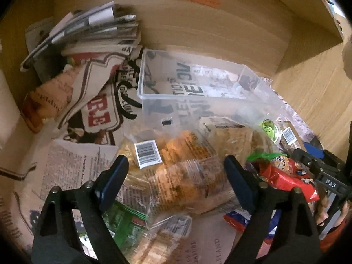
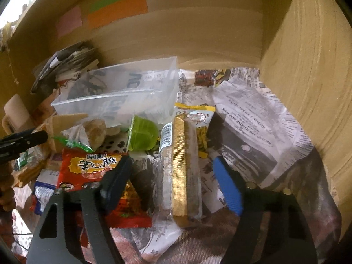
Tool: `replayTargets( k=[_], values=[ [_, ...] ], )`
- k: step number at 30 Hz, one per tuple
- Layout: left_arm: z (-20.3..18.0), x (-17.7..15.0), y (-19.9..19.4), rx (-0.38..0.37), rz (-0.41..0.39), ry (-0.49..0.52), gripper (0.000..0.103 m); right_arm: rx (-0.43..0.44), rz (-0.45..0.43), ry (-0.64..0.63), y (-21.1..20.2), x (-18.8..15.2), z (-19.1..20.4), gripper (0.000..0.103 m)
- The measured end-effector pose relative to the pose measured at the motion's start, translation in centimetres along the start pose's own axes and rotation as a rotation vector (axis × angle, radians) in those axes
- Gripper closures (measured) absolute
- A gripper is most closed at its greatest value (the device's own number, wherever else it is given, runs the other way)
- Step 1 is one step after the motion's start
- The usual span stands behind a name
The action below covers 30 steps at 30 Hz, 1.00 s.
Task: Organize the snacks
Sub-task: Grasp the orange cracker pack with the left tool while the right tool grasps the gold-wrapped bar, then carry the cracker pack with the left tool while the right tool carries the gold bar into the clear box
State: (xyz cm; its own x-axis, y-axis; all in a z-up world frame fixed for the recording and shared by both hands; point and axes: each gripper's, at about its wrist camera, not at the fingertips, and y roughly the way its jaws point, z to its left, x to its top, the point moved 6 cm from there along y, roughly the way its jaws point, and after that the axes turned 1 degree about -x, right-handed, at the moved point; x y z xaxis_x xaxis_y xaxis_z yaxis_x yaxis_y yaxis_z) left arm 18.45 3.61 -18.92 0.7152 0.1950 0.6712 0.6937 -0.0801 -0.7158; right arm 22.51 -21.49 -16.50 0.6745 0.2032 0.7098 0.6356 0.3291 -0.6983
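Left claw (image 1: 176, 176) spread over clear cracker bag (image 1: 176, 167); right claw (image 2: 173, 169) spread around gold-striped bar (image 2: 179, 167); clear bin (image 1: 193, 88) behind.

Clear plastic bin (image 1: 193, 88) sits empty and upright toward the back, on newspaper, with the snacks piled just in front of it. Nearest is a clear bag of orange-brown crackers (image 1: 176, 167) with a white barcode sticker, lying flat. Beside it is a red packet with yellow Chinese lettering (image 2: 96, 169), also flat and partly over a blue-and-white packet (image 2: 43, 192). A long clear-wrapped bar with a gold strip (image 2: 180, 167) lies lengthwise, pointing at the bin. A small green jelly cup (image 2: 143, 135) rests tipped on its side right against the bin's front. There's a green-printed packet (image 1: 123, 222) down low too, pretty blurry.
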Motion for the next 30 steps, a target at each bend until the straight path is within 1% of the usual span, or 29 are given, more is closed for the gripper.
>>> replayTargets(
  k=[2, 3, 4, 7, 8, 9, 10, 13, 15, 17, 25, 30],
  values=[
    [-0.1, -0.2, -0.1, 0.003, -0.001, 0.004, 0.015, 0.011, 0.014, 0.007, 0.3, -0.1, -0.1, 0.045],
    [-0.2, -0.2, -0.1, 0.004, -0.002, 0.005, 0.018, 0.016, 0.024, 0.011, 0.5, -0.2, -0.3, 0.047],
    [-0.2, -0.4, -0.1, 0.004, -0.002, 0.005, 0.019, 0.018, 0.029, 0.013, 0.6, -0.2, -0.3, 0.051],
    [-0.2, -0.7, -0.1, -0.001, -0.003, 0.011, 0.028, 0.023, 0.051, 0.018, 1.0, -0.5, -0.3, 0.062],
    [-0.2, -0.8, -0.2, -0.001, -0.001, 0.016, 0.032, 0.021, 0.052, 0.018, 1.0, -0.6, -0.4, 0.065],
    [-0.3, -1.0, -0.3, 0.0, -0.001, 0.021, 0.035, 0.022, 0.051, 0.019, 1.0, -0.7, -0.5, 0.066],
    [-0.3, -1.1, -0.4, 0.006, -0.005, 0.025, 0.035, 0.023, 0.05, 0.019, 0.9, -0.7, -0.5, 0.067],
    [-0.2, -1.4, -0.5, 0.0, -0.011, 0.036, 0.038, 0.032, 0.049, 0.025, 0.7, -0.8, -0.5, 0.069],
    [-0.1, -1.5, -0.8, -0.012, -0.022, 0.027, 0.042, 0.033, 0.044, 0.025, 0.5, -0.7, -0.5, 0.069],
    [0.0, -1.5, -1.1, -0.022, -0.031, 0.018, 0.044, 0.03, 0.036, 0.024, 0.2, -0.6, -0.5, 0.07],
    [-0.1, -0.6, -3.9, 0.001, -0.111, 0.049, 0.045, 0.029, -0.047, 0.019, -2.5, 1.3, -0.3, 0.07],
    [-0.1, 0.6, -5.4, -0.004, -0.156, 0.048, 0.045, 0.04, -0.102, 0.017, -4.0, 3.0, 0.2, 0.07]
  ],
)
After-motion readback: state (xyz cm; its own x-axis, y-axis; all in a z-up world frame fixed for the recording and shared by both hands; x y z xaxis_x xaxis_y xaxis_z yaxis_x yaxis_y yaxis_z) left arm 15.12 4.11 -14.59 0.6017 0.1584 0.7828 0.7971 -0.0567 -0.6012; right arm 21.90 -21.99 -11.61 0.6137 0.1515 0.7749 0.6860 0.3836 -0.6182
